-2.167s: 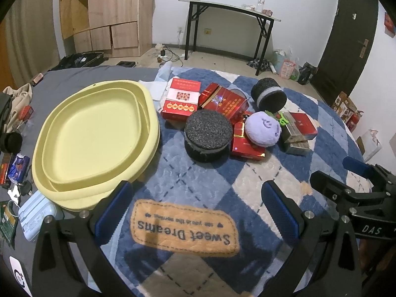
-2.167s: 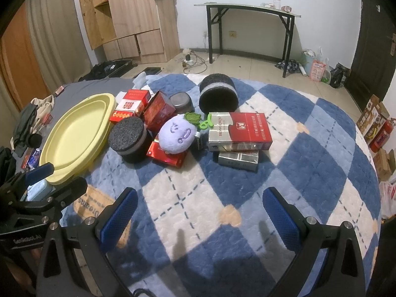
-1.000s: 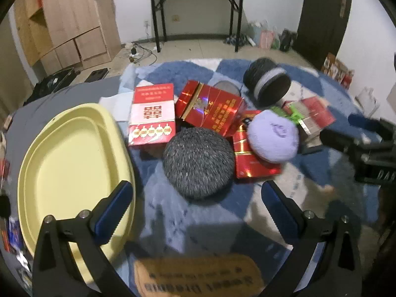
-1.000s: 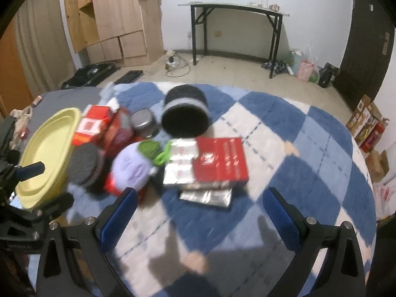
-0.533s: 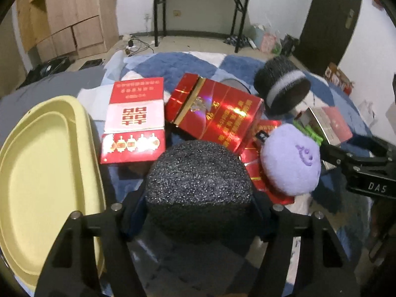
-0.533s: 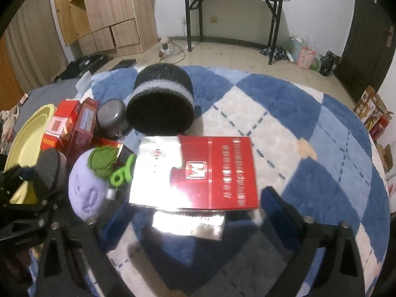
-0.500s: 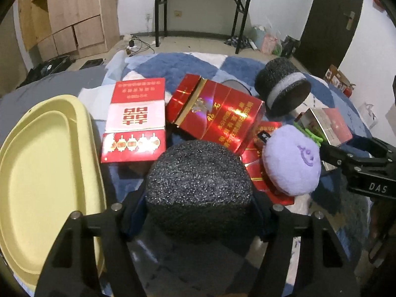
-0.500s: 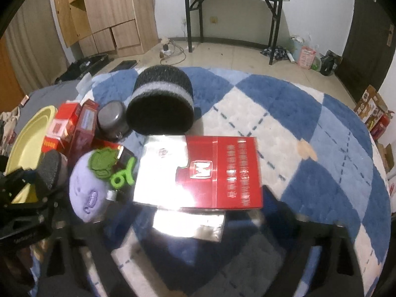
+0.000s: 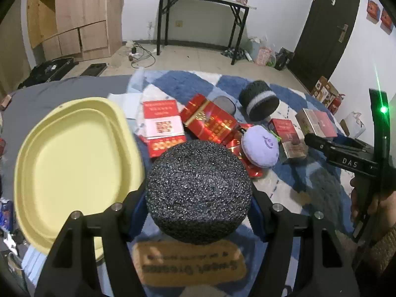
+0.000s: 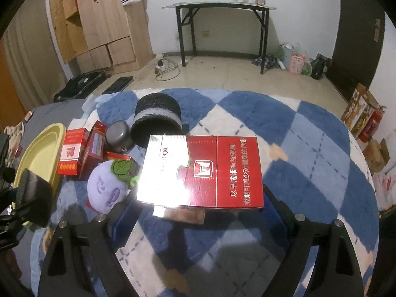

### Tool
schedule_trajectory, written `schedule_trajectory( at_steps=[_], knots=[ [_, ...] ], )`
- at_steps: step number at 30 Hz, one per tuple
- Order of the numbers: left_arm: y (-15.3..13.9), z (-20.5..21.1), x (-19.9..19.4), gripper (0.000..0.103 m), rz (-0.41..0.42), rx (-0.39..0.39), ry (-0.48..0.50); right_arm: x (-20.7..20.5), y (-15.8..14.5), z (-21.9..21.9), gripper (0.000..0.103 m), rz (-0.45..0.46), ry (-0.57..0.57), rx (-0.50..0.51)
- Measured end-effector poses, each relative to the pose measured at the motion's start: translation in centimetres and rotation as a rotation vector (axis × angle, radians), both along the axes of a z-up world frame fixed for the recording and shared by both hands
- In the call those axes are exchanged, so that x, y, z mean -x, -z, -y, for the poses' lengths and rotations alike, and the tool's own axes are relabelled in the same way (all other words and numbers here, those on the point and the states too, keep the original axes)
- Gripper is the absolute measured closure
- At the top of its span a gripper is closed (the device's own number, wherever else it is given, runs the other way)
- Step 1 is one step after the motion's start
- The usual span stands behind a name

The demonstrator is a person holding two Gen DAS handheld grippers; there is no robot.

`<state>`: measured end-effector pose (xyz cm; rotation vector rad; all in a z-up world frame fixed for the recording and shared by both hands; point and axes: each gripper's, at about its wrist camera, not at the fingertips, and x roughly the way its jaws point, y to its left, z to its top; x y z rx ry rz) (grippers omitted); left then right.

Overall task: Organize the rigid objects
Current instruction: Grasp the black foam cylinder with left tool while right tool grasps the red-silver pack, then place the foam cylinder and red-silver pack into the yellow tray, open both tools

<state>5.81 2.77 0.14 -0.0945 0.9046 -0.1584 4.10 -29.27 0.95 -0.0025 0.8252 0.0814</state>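
My left gripper [image 9: 198, 212] is shut on a round black foam block [image 9: 198, 190] and holds it above the rug, just right of the yellow tray [image 9: 71, 163]. My right gripper [image 10: 195, 212] is shut on a red and silver carton [image 10: 200, 170], lifted above a second silver carton [image 10: 178, 214]. On the rug lie red boxes [image 9: 162, 126], a shiny red box [image 9: 210, 121], a purple plush [image 9: 259, 146], a small metal pot [image 10: 118, 133] and a black and grey foam cylinder [image 10: 157, 118]. The left gripper with its block also shows in the right wrist view [image 10: 34, 198].
The blue and white checked rug [image 10: 297, 163] has an orange label [image 9: 190, 264] near its front edge. Small clutter lies left of the yellow tray. A wooden cabinet [image 10: 104, 24] and a black table [image 10: 222, 32] stand on the floor beyond.
Both grippers closed in from open. The left one shut on the black foam block and lifted it toward the tray. The right one shut on the red carton and raised it.
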Motion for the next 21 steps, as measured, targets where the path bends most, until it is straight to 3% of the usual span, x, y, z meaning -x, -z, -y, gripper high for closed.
schedule_trajectory(
  at_steps=[4,10,14,17,21],
  knots=[
    [-2.3,-3.4,0.6,0.034,0.035,-0.003,-0.049,1.7,-1.3,-0.6,0.013,0.028,-0.028,0.007],
    [-3.9,-12.1,-0.6,0.034,0.046,-0.075,-0.172,4.4,-4.4,-7.6,0.013,0.080,-0.259,0.022],
    [-2.9,-17.2,-3.1,0.034,0.005,-0.080,-0.252,5.4,-5.4,-16.2,0.013,0.096,-0.467,0.044],
    [-1.2,-18.8,-4.8,0.034,-0.027,-0.082,-0.265,4.6,-3.9,-21.4,0.014,0.039,-0.558,0.033],
    [2.4,-21.0,-7.3,0.034,-0.104,-0.041,-0.293,3.8,-0.6,-27.2,0.014,0.002,-0.655,0.118]
  ],
)
